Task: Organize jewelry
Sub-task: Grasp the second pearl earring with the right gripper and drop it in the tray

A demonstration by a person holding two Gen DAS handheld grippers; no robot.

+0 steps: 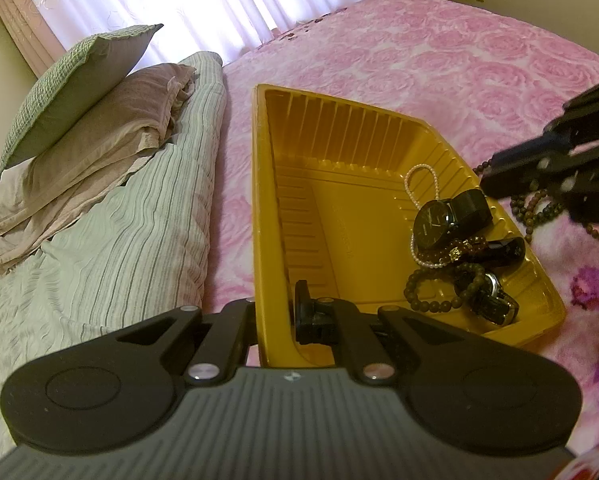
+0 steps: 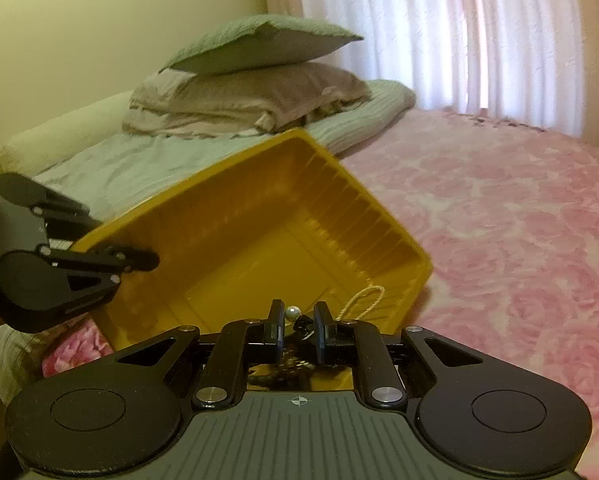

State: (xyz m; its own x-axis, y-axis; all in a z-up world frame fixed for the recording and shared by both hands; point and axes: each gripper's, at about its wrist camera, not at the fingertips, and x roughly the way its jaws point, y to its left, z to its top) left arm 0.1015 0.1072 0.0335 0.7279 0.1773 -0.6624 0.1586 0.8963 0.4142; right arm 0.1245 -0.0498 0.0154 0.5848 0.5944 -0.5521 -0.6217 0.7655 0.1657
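Observation:
A yellow plastic tray [image 1: 283, 184] lies on the pink bedspread. In its near right corner lie a black watch [image 1: 439, 220], a pearl bracelet [image 1: 419, 180], a brown bead bracelet [image 1: 423, 300] and a second watch [image 1: 495, 300]. My left gripper [image 1: 277, 312] is shut on the tray's near rim. My right gripper [image 2: 297, 326] hangs over the tray's corner [image 2: 403, 284], its jaws narrowly apart around a dark piece with a pearl bead [image 2: 292, 313]. More brown beads [image 1: 535, 208] lie outside the tray under the right gripper [image 1: 547, 176].
Stacked pillows [image 1: 79, 120] and a striped quilt [image 1: 99, 260] lie left of the tray by the headboard wall. The pink rose bedspread [image 1: 439, 64] stretches beyond, with curtains [image 2: 459, 40] behind. The left gripper [image 2: 79, 264] shows at the tray's left edge in the right wrist view.

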